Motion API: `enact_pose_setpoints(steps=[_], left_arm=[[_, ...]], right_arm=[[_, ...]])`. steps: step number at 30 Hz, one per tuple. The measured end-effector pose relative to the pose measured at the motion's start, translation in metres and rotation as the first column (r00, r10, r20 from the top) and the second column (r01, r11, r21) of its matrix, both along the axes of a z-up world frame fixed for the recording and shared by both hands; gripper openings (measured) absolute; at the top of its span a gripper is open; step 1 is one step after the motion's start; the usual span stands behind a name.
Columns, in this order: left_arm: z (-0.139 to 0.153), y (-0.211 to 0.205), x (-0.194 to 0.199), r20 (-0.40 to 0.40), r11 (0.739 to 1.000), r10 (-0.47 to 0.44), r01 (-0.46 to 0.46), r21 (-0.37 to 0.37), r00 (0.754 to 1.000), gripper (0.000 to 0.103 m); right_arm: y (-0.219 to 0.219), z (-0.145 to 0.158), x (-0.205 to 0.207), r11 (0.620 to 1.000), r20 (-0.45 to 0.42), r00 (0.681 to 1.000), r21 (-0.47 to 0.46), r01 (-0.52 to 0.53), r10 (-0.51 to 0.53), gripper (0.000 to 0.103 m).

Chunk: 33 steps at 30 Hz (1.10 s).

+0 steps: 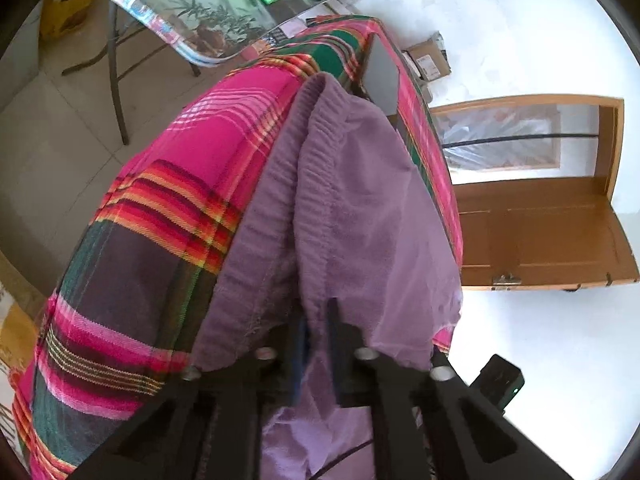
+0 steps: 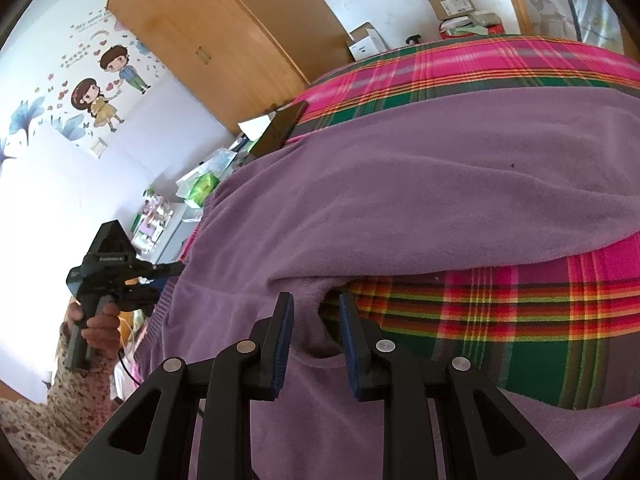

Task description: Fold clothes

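Observation:
A purple knit garment point(image 1: 360, 200) lies across a pink, green and orange plaid blanket point(image 1: 180, 160). In the left wrist view my left gripper point(image 1: 318, 320) is shut on a fold of its ribbed hem, with cloth draped over the fingers. The right wrist view shows the same garment point(image 2: 440, 180) spread wide over the blanket point(image 2: 520, 312). My right gripper point(image 2: 316, 316) holds a thick bunch of its near edge between the blue pads. At the garment's left edge the left gripper point(image 2: 170, 280) shows again, held by a person's hand point(image 2: 100, 328).
A glass-topped table point(image 1: 192, 12) stands beyond the blanket, and a brown wooden door point(image 1: 540, 232) is on the right. A wooden wardrobe point(image 2: 224, 32), cardboard boxes point(image 2: 448, 0) and a dark box point(image 2: 288, 120) sit around the blanket's far edge.

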<state>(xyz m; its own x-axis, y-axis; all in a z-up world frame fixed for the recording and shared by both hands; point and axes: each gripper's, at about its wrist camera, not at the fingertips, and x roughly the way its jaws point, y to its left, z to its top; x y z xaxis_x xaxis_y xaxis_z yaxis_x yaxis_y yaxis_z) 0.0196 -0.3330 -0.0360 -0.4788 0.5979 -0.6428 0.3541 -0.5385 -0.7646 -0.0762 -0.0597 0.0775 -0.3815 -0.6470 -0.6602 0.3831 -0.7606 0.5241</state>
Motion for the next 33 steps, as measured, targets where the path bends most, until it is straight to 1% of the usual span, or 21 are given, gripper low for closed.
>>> enact_pose_setpoints(steps=[3,6,9,13,15,21,24,26,27,28,29,30,33], left_arm=[[0.007,-0.002,0.004,-0.017,0.998,0.017,-0.018,-0.063,1.000,0.005],[0.016,-0.011,0.009,-0.043,0.993,0.064,-0.068,-0.100,0.997,0.004],[0.020,-0.021,0.010,-0.056,0.990,0.098,-0.103,-0.099,0.994,0.004],[0.016,-0.023,0.004,-0.043,0.986,0.095,-0.100,-0.132,0.995,0.004],[0.006,-0.027,0.005,-0.026,0.987,0.121,-0.123,-0.105,0.992,0.004],[0.002,-0.028,0.014,-0.033,0.989,0.119,-0.122,-0.089,0.992,0.006],[0.007,-0.022,0.010,-0.032,0.987,0.105,-0.108,-0.117,0.994,0.007],[0.013,-0.020,0.009,-0.036,0.985,0.093,-0.098,-0.143,0.995,0.011],[0.016,-0.020,0.008,-0.039,0.984,0.088,-0.093,-0.155,0.995,0.016],[0.020,-0.023,0.009,-0.053,0.983,0.100,-0.107,-0.148,0.994,0.026],[0.024,-0.027,0.010,-0.068,0.983,0.112,-0.121,-0.141,0.991,0.030],[0.028,-0.030,0.010,-0.082,0.982,0.124,-0.135,-0.134,0.989,0.033],[0.038,-0.039,0.008,-0.125,0.983,0.137,-0.151,-0.109,0.983,0.035]], right_arm=[[-0.003,0.000,-0.001,1.000,0.002,1.000,0.005,-0.002,0.002,0.024],[-0.006,0.000,-0.001,1.000,0.000,1.000,0.010,-0.001,0.001,0.024],[-0.009,0.001,-0.002,1.000,-0.003,1.000,0.012,-0.006,0.006,0.024],[-0.018,0.004,-0.005,1.000,-0.016,1.000,0.020,-0.022,0.022,0.024],[-0.023,0.005,-0.005,0.999,-0.023,0.999,0.028,-0.031,0.032,0.024],[-0.029,0.001,-0.009,0.998,-0.019,0.999,0.056,-0.038,0.039,0.024],[-0.029,0.004,-0.010,0.997,-0.023,0.999,0.061,-0.038,0.040,0.024],[-0.029,0.006,-0.010,0.997,-0.029,0.999,0.063,-0.039,0.041,0.024],[-0.029,0.007,-0.010,0.997,-0.031,0.999,0.065,-0.042,0.044,0.024],[-0.029,0.008,-0.010,0.997,-0.032,0.998,0.067,-0.044,0.046,0.024],[-0.029,0.008,-0.009,0.997,-0.035,0.998,0.064,-0.045,0.048,0.024],[-0.029,0.009,-0.008,0.997,-0.037,0.998,0.061,-0.047,0.049,0.024],[-0.030,0.009,-0.006,0.997,-0.038,0.998,0.057,-0.049,0.051,0.027]])
